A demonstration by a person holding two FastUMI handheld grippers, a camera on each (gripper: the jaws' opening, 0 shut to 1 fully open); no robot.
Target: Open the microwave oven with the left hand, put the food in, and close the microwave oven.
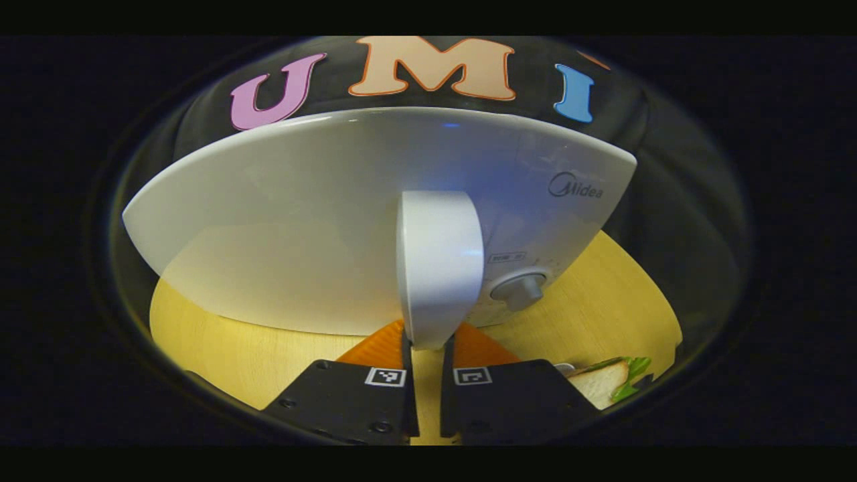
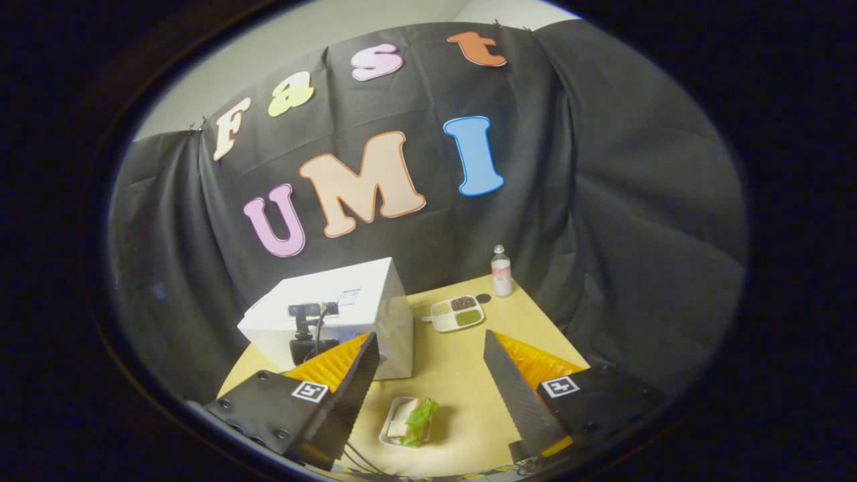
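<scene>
Both left hand-held gripper (image 1: 426,365) fingers pinch microwave handle (image 1: 438,268); sandwich (image 2: 414,419) on table (image 2: 462,375).

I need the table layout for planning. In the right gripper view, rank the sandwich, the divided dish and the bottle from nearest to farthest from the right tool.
1. Sandwich: on its small tray, just ahead of the right tool, low between its open fingers.
2. Divided dish: mid-table, right of the microwave.
3. Bottle: at the table's far corner, beside the cloth wall.
</scene>
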